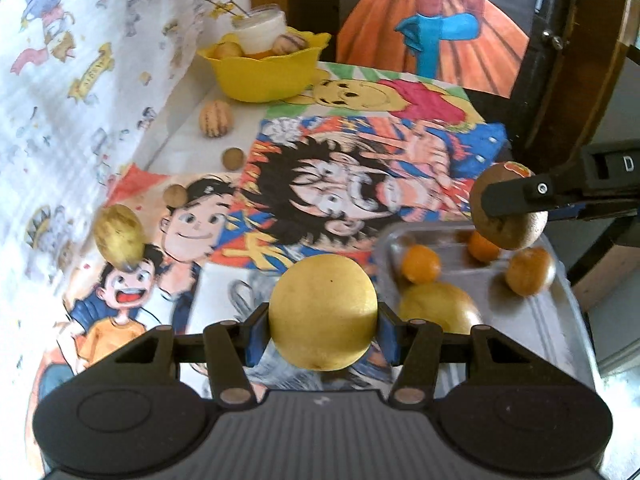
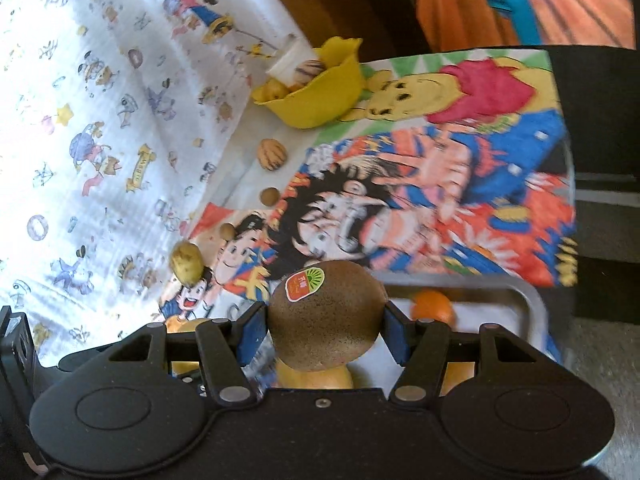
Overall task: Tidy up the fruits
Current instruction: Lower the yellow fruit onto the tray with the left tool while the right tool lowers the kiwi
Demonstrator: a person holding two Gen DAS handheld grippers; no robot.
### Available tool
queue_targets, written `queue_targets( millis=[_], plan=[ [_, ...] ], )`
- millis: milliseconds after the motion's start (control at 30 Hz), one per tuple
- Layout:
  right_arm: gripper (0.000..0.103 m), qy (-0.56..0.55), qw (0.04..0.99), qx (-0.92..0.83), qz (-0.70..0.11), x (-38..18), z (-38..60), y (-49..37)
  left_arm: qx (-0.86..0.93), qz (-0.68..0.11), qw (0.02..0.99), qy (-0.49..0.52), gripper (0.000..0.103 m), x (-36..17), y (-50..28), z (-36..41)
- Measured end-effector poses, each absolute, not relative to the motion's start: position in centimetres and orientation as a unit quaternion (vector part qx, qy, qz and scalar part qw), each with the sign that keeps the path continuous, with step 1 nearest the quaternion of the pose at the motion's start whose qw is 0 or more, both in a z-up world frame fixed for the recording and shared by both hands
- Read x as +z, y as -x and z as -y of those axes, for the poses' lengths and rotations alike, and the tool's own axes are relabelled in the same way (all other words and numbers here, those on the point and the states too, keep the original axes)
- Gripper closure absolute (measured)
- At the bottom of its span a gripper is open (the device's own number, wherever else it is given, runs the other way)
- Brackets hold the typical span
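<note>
Fruit is partly sorted, judging by the layout: the metal tray is already holding three oranges and a yellow fruit. The left hand-held gripper is clamping a yellow pear just beside the tray, while the right hand-held gripper is gripping a kiwi above it. Several pieces are still lying along the bench — a potato-like one, two small round ones and a striped one near the yellow bowl.

Bright daylight overexposes the white cloth at upper left; fisheye curvature bends edges; right side slightly motion-blurred.
</note>
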State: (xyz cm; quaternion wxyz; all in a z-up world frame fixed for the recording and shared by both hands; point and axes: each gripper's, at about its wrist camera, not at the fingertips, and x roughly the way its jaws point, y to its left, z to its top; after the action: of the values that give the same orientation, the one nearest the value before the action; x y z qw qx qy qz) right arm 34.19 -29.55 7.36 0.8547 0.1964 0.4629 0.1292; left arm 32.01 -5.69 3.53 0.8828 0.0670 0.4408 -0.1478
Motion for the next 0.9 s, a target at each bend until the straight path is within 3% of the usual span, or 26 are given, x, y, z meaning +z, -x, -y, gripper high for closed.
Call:
queue_targets(
  millis=[900],
  plan=[
    [0.041,-0.198,0.831,0.085,-0.514,2.7,34.4,-27.2,-0.196,-0.482,0.85,-0.089,0.045,1.1,-26.7,12.3]
  ],
)
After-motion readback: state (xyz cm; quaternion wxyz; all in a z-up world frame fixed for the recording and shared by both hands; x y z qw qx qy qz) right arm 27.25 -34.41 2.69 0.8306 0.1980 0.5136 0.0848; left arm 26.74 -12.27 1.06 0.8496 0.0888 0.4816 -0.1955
